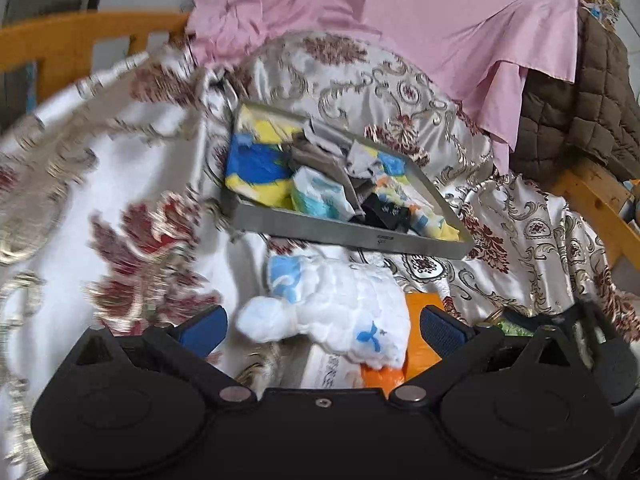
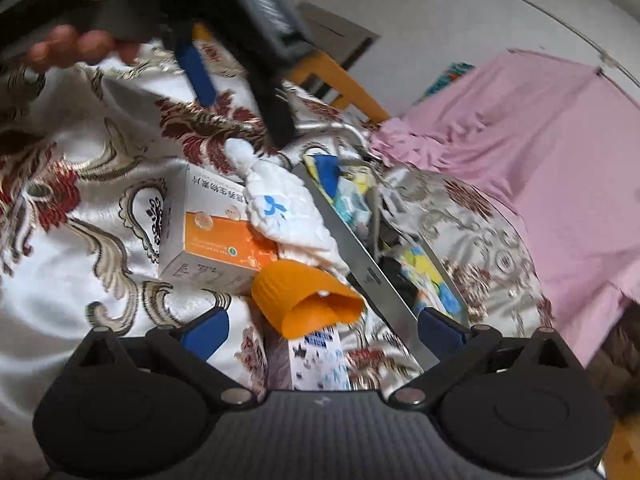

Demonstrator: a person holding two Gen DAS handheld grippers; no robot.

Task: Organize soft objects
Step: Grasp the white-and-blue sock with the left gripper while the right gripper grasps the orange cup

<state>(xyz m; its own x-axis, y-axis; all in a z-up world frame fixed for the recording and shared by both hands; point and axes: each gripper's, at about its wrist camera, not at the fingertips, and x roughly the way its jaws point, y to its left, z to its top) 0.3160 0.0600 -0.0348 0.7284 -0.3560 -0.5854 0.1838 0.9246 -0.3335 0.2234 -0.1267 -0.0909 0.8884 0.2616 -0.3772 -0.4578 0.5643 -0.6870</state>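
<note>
My left gripper (image 1: pixel 324 330) is open, and a white quilted cloth with blue marks (image 1: pixel 340 308) lies between its blue pads, not gripped. The cloth rests on an orange and white box (image 1: pixel 424 320), just in front of a metal tray (image 1: pixel 348 236) that holds several folded cloths and socks. In the right wrist view my right gripper (image 2: pixel 324 330) is open and holds nothing, with an orange cup (image 2: pixel 308 298) lying on its side just ahead of it. The same white cloth (image 2: pixel 288 208) drapes over the box (image 2: pixel 216 236) beside the tray wall (image 2: pixel 360 248).
A floral satin bedspread (image 1: pixel 120 184) covers the surface. A pink sheet (image 1: pixel 440 20) and a brown quilt (image 1: pixel 572 112) lie at the back by a wooden frame (image 1: pixel 80 40). A printed packet (image 2: pixel 320 360) sits under the cup. A hand (image 2: pixel 72 46) holds the left gripper's handle.
</note>
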